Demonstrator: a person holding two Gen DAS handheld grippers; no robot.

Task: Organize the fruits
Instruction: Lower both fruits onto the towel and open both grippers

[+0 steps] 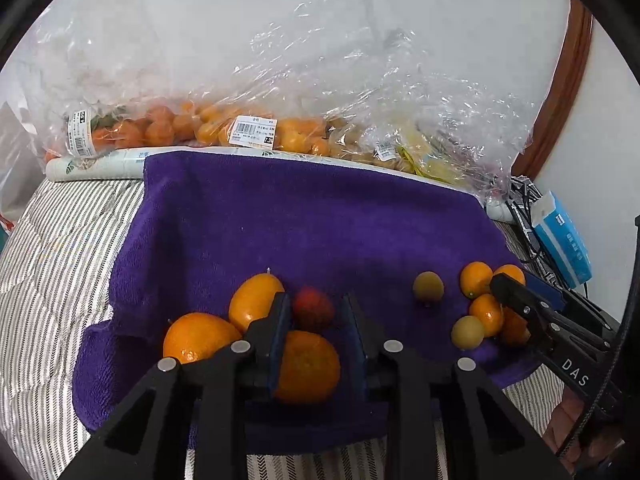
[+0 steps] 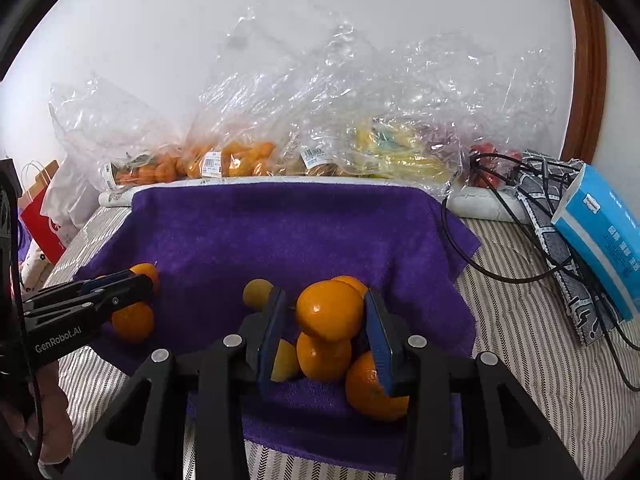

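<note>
A purple towel (image 1: 300,224) lies on the striped bed, also in the right wrist view (image 2: 280,232). My left gripper (image 1: 316,312) is open; a red lychee (image 1: 313,309) and a tangerine (image 1: 308,366) lie between its fingers, two more orange fruits (image 1: 256,298) to their left. My right gripper (image 2: 326,312) is open around a small orange (image 2: 329,310) in a cluster of small oranges and yellow-green fruits (image 2: 322,356). That cluster shows at the right in the left wrist view (image 1: 486,312), with the right gripper (image 1: 516,304) over it.
Clear plastic bags of fruit (image 1: 248,128) line the wall behind the towel. A blue tissue pack (image 2: 600,232), black cables (image 2: 500,216) and a patterned cloth lie to the right. A red paper bag (image 2: 40,208) stands at the left. Striped bedding (image 1: 60,260) surrounds the towel.
</note>
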